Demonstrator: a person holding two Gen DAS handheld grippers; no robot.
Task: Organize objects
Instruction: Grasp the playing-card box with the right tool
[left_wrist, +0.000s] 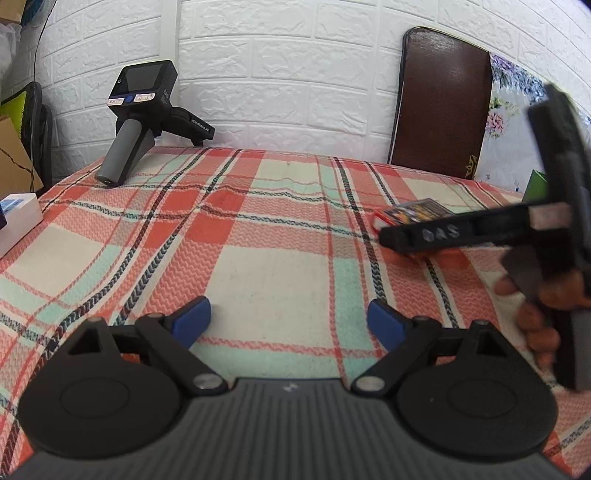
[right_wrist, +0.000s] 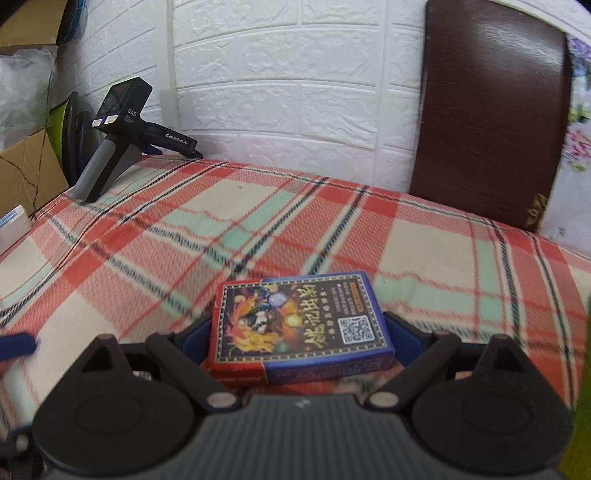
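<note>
A white brick-pattern wall (right_wrist: 295, 92) fills the top of the frame, above a plaid cloth (left_wrist: 258, 240) (red, cream and mint). A dark brown board (right_wrist: 491, 122) leans upper right; a spare handheld gripper (right_wrist: 118, 133) stands upper left. The card box (right_wrist: 299, 326) lies low centre, between the right gripper (right_wrist: 297, 338) fingers, pads touching its sides. The left gripper (left_wrist: 288, 321) gapes wide, holding nothing.

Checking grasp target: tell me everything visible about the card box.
The card box is a small flat carton, red on one end and blue on the other, with a dark illustrated top, gold script and a QR code. It looks closed and intact. It lies flat on the plaid cloth, between the blue pads of the right gripper, which flank its sides; firm contact is unclear. The left-wrist view shows it partly hidden behind that gripper.
</note>
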